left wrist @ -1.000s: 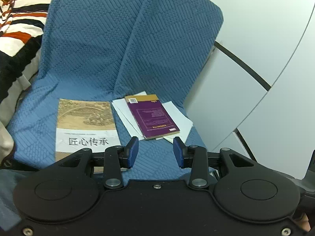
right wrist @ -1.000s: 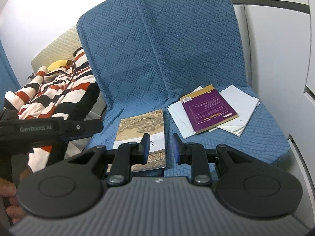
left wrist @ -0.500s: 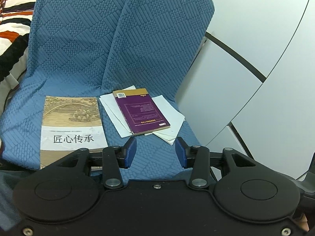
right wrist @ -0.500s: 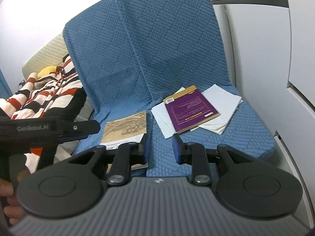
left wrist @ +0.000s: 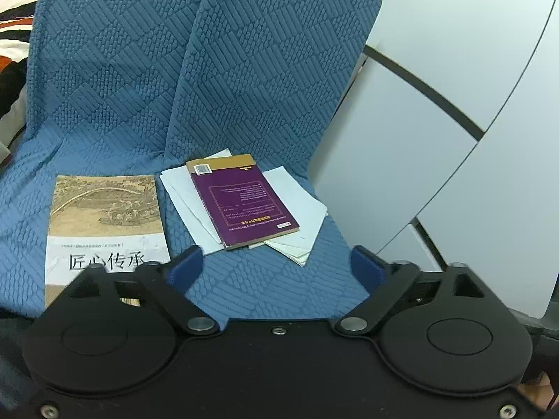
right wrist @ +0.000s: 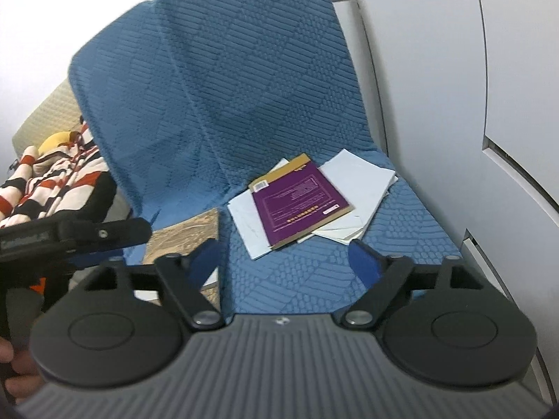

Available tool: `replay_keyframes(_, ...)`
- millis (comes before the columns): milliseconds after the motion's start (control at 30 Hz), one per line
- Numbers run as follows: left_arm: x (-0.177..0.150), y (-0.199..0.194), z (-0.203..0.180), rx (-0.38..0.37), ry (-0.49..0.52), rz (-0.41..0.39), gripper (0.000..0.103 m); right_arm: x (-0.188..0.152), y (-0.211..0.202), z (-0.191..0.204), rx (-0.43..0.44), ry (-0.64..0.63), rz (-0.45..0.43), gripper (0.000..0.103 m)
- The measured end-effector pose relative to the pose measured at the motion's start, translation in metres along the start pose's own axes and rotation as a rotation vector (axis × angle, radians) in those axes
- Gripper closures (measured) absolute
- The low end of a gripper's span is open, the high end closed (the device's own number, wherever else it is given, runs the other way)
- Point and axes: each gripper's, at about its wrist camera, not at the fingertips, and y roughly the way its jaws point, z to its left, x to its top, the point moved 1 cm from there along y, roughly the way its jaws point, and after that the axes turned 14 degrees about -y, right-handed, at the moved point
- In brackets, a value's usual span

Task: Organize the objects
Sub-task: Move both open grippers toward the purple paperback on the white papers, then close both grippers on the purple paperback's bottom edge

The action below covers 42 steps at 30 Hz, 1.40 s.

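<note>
1. Both my tongs, left (left wrist: 276,265) and right (right wrist: 284,258), have moved closer to the seat; their jaws are opening, holding nothing.
2. Purple book (left wrist: 244,202) lies on loose papers (left wrist: 297,206) at twelve o'clock; tan book (left wrist: 104,223) at ten.
3. I judge this the approach step; next I need to straddle a book's edge.

Books: two. One purple-covered book (left wrist: 244,199), centre of the left wrist frame; one tan book with a landscape painting cover (left wrist: 104,223), lower left.

Loose white paper sheets (left wrist: 300,209): several in a fanned pile, centre of frame under the purple book; exact number cannot be told.

Blue quilted cushions (left wrist: 272,70): two upright back panels, upper half of frame.

Striped plush toy (right wrist: 52,181): one, left edge of the right wrist frame.
</note>
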Motion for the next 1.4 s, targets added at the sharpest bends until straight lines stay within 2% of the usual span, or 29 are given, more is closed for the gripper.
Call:
replay_keyframes(133, 0.006, 0.022, 0.0, 0.025, -0.002, -0.008, 0.005, 0.002, 0.019, -0.013, -0.018, 0.011, 0.035, 0.02)
replay_keyframes(300, 0.016, 0.058, 0.01, 0.032, -0.053, 0.025, 0.005, 0.008, 0.044, -0.029, -0.015, 0.034, 0.049, 0.02)
replay_keyframes(567, 0.021, 0.125, 0.025, 0.052, -0.077, 0.077, 0.009, 0.01, 0.092, -0.05, -0.048, 0.073, 0.081, 0.02)
replay_keyframes(667, 0.022, 0.147, 0.032, 0.058, -0.087, 0.096, 0.012, 0.011, 0.112, -0.054, -0.035, 0.085, 0.094, 0.02)
replay_keyframes(733, 0.022, 0.162, 0.035, 0.068, -0.092, 0.112, 0.02, 0.013, 0.127, -0.057, -0.027, 0.084, 0.104, 0.02)
replay_keyframes(967, 0.017, 0.205, 0.047, 0.071, -0.127, 0.173, 0.034, 0.016, 0.176, -0.07, 0.015, 0.091, 0.144, 0.021)
replay_keyframes(1133, 0.014, 0.232, 0.054, 0.081, -0.141, 0.204, 0.052, 0.019, 0.208, -0.082, 0.03, 0.094, 0.166, 0.026)
replay_keyframes(1267, 0.015, 0.248, 0.06, 0.096, -0.163, 0.213, 0.058, 0.022, 0.234, -0.091, 0.027, 0.076, 0.178, 0.04)
replay_keyframes(1367, 0.015, 0.255, 0.063, 0.107, -0.17, 0.206, 0.058, 0.024, 0.251, -0.094, 0.019, 0.083, 0.189, 0.051)
replay_keyframes(1400, 0.014, 0.258, 0.065, 0.114, -0.175, 0.209, 0.058, 0.026, 0.256, -0.094, 0.023, 0.089, 0.194, 0.051)
